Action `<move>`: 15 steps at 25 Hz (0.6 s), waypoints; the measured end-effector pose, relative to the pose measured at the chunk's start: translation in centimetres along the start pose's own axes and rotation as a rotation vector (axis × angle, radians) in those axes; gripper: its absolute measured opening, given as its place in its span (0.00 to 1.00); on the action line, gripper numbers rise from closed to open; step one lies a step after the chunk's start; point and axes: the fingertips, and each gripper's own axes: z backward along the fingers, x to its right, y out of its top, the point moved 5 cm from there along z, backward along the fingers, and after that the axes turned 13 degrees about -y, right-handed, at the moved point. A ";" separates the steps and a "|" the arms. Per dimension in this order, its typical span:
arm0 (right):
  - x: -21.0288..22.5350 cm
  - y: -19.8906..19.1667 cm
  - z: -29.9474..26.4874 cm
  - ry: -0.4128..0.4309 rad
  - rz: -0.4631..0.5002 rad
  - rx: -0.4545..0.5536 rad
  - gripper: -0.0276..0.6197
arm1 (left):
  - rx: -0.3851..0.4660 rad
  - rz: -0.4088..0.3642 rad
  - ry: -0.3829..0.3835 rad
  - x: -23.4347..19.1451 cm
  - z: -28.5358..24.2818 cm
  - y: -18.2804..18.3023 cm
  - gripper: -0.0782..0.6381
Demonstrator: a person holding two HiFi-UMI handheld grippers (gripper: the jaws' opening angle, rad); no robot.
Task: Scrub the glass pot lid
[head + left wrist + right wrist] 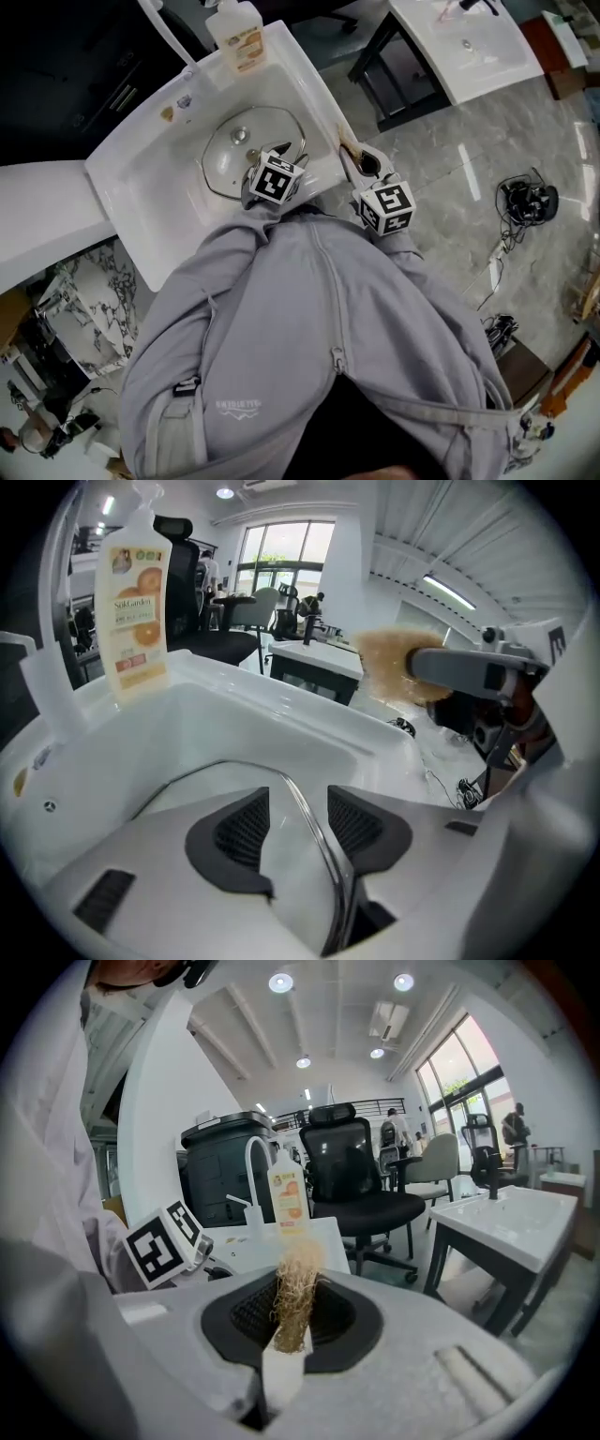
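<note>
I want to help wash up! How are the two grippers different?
The left gripper has jaws apart around the rim of the glass lid; the right gripper is shut on a scrubbing brush. The left gripper is over the sink; the right gripper is past its edge. Both carry marker cubes.

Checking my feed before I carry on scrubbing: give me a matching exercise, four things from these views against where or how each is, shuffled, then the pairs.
Things:
1. glass pot lid
2. soap bottle
3. brush
4. left hand-held gripper

States:
A. open, with the lid's rim between its jaws
B. upright on the rim of the sink
C. clamped in the right hand-held gripper
D. in the sink basin

Pairs: 1-D, 2-B, 3-C, 4-A.
</note>
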 end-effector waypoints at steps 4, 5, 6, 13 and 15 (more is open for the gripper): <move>1.8 -0.3 0.8 -0.035 -0.016 0.011 0.10 | -0.062 0.025 0.037 -0.6 -2.3 1.0 0.37; 2.1 -0.3 0.9 -0.042 -0.021 0.015 0.10 | -0.076 0.019 0.044 -0.6 -2.7 1.2 0.38; 2.3 -0.3 1.0 -0.046 -0.025 0.018 0.10 | -0.093 0.013 0.050 -0.5 -3.1 1.4 0.39; 2.5 0.2 0.8 -0.026 -0.040 0.046 0.10 | -0.225 0.034 0.116 -1.2 -4.6 0.5 0.37; 2.3 0.4 0.6 -0.010 -0.038 0.052 0.10 | -0.235 0.027 0.131 -1.1 -4.5 0.5 0.36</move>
